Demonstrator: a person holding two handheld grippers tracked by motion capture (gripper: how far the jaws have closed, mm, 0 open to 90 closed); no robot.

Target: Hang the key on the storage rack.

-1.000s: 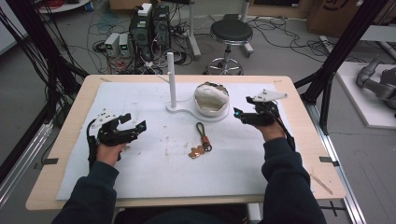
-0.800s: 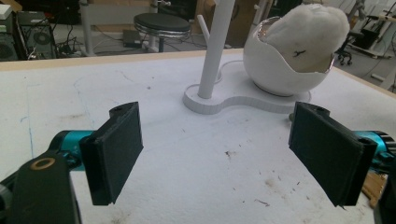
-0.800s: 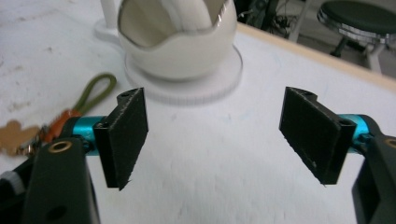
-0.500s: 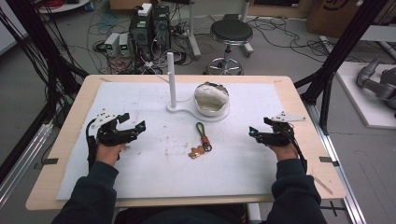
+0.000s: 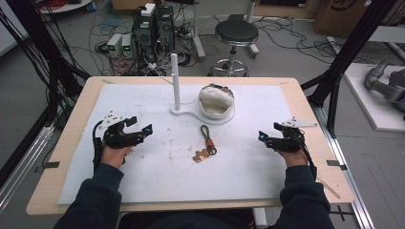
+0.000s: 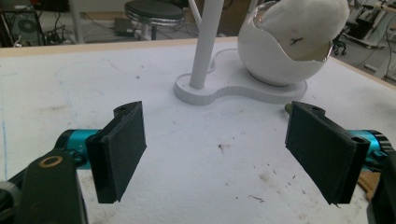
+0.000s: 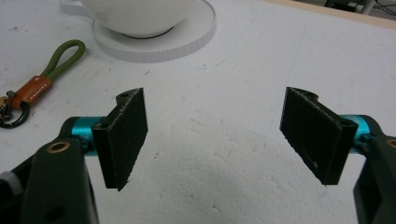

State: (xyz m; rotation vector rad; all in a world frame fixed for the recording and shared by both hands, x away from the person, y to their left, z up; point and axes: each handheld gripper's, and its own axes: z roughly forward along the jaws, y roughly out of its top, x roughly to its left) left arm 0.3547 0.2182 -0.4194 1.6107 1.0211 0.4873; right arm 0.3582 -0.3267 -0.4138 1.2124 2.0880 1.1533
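Your keyring, an olive-green cord loop with a tan leather band, a dark metal ring and a flat copper-coloured charm [image 5: 205, 144], lies on the white foam mat of the desk [image 5: 143, 191] between your two hands, and that is the relation the coming move turns on. From the fingers of your right gripper [image 5: 262, 138] it lies ahead and across toward the middle of the desk; in the right gripper view the cord loop sits up and to the left of the left finger [image 7: 122, 140], well apart from it. From the fingers of your left gripper [image 5: 143, 130] it lies across to the other side and slightly nearer you. The right fingers look a little nearer to it than the left, though not by much. Its long axis runs away from you, loop end toward the white stand, charm end toward your body, tilted slightly. Both pairs of fingers stand wide open with nothing between them, and the right pair has just been opening and easing slightly back. By count: one keyring, one white stand with an upright post [image 5: 175, 81], one white egg-shaped shell with a jagged opening [image 5: 217, 101] on that stand's base, two grippers.
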